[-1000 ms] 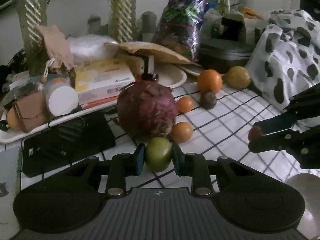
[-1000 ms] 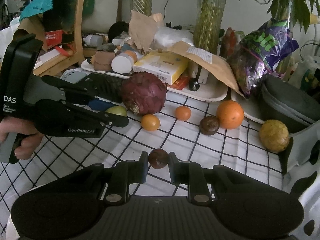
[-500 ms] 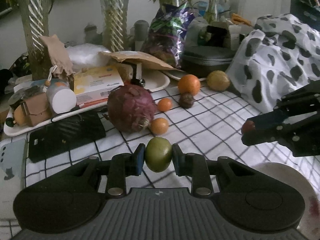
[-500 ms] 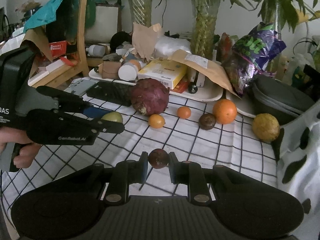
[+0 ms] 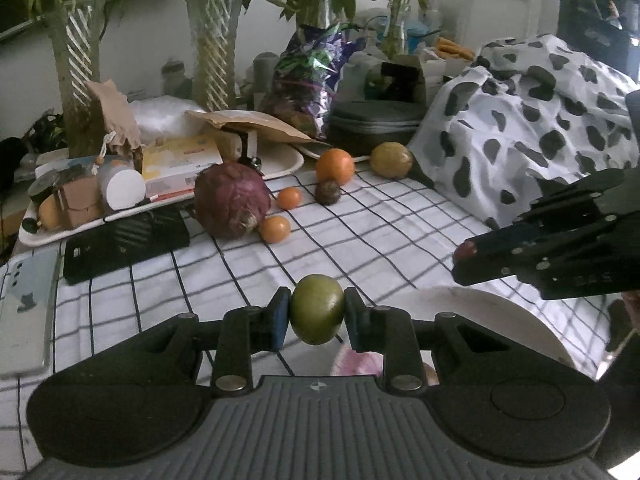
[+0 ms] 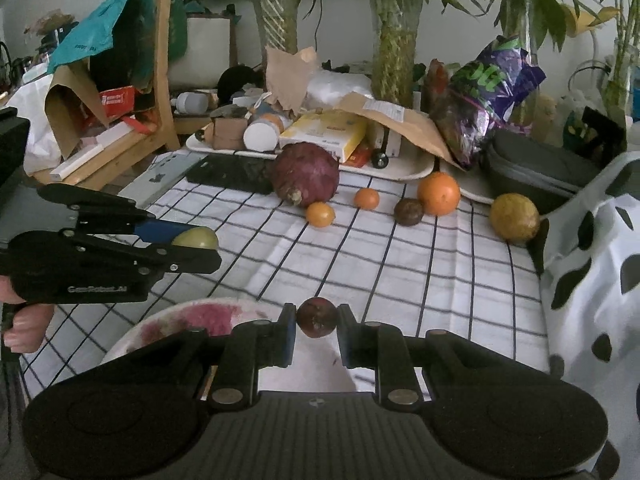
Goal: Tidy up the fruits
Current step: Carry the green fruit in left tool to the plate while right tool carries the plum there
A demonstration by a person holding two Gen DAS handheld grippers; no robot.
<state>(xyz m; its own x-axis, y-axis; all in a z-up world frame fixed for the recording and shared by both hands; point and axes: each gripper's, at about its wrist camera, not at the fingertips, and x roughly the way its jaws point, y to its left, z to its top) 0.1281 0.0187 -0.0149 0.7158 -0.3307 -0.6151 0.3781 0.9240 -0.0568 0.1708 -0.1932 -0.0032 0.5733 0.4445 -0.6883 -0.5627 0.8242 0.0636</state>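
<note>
My left gripper [image 5: 316, 318] is shut on a green fruit [image 5: 317, 314], which shows again in the right wrist view [image 6: 196, 237]. My right gripper [image 6: 317, 322] is shut on a small dark red fruit [image 6: 317, 317]; it enters the left wrist view from the right [image 5: 466, 249]. Both hang over the near rim of a white plate [image 6: 208, 312] with pink stains [image 5: 500, 312]. Further back on the checked cloth lie a big orange [image 6: 439, 193], two small oranges [image 6: 320, 214] [image 6: 366, 198], a dark passion fruit [image 6: 408, 211], a yellow fruit [image 6: 514, 218] and a purple cabbage [image 6: 306, 174].
A white tray [image 6: 416, 170] with boxes and a jar stands behind the fruits, with a black phone [image 6: 228, 172] beside it. A spotted cloth [image 5: 532, 128] is heaped at the right. Plant vases and a purple bag [image 6: 488, 96] line the back.
Both grippers have drawn back from the row of fruits and risen a little, each still carrying its fruit. The white plate has come into view beneath them.
</note>
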